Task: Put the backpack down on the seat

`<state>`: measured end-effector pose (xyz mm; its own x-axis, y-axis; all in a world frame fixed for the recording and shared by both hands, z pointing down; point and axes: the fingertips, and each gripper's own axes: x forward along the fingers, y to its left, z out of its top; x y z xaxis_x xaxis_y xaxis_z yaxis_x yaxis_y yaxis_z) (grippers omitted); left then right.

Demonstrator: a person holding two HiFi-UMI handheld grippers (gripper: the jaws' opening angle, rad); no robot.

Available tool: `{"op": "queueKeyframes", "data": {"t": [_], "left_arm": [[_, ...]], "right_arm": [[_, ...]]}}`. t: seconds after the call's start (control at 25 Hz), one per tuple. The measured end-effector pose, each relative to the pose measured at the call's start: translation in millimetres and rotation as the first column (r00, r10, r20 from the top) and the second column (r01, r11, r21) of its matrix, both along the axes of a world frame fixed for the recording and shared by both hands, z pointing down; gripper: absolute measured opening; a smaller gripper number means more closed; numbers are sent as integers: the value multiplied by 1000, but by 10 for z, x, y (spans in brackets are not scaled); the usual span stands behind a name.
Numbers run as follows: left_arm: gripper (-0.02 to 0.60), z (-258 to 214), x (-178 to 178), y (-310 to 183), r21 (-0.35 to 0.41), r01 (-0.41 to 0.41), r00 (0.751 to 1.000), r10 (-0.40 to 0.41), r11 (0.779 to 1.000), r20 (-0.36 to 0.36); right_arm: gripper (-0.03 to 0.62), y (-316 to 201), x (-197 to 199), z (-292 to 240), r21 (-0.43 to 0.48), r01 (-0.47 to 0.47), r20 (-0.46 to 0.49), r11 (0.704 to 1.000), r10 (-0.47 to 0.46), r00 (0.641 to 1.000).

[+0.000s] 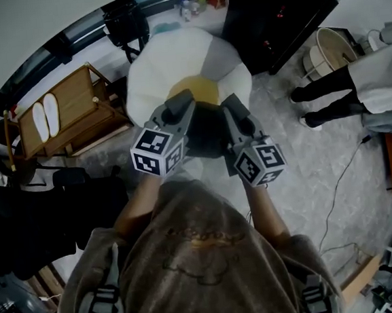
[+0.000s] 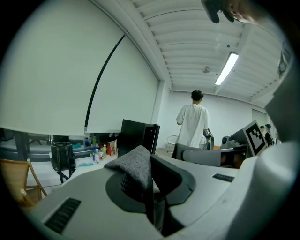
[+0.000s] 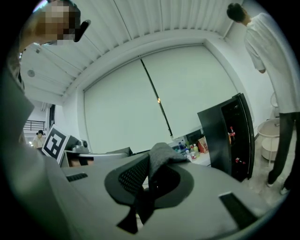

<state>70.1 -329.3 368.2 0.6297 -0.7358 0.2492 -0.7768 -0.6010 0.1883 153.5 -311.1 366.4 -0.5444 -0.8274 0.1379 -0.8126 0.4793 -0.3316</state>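
Our left tongs (image 2: 150,190) are pinched tight on a grey woven fold (image 2: 135,164) of the dark backpack (image 1: 208,134), and our right tongs (image 3: 146,190) are clamped just as tightly on another grey fold (image 3: 161,154) of it. We hold the backpack between the two over the round white padded seat (image 1: 168,66) with a yellow patch at its middle; we cannot tell whether it touches the seat. The only print we can make out is the black-and-white square markers on the cubes (image 1: 158,152), while the labels on the small bottles (image 2: 96,153) beyond are too small to read.
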Motion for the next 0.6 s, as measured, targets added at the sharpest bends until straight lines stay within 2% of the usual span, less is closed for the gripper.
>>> {"op": "queueKeyframes", "data": {"t": [0.6], "left_arm": [[29, 282, 190, -1571, -49, -34, 999, 35, 998, 18]], "right_arm": [[31, -1553, 194, 302, -45, -19, 0, 999, 19, 1000]]}}
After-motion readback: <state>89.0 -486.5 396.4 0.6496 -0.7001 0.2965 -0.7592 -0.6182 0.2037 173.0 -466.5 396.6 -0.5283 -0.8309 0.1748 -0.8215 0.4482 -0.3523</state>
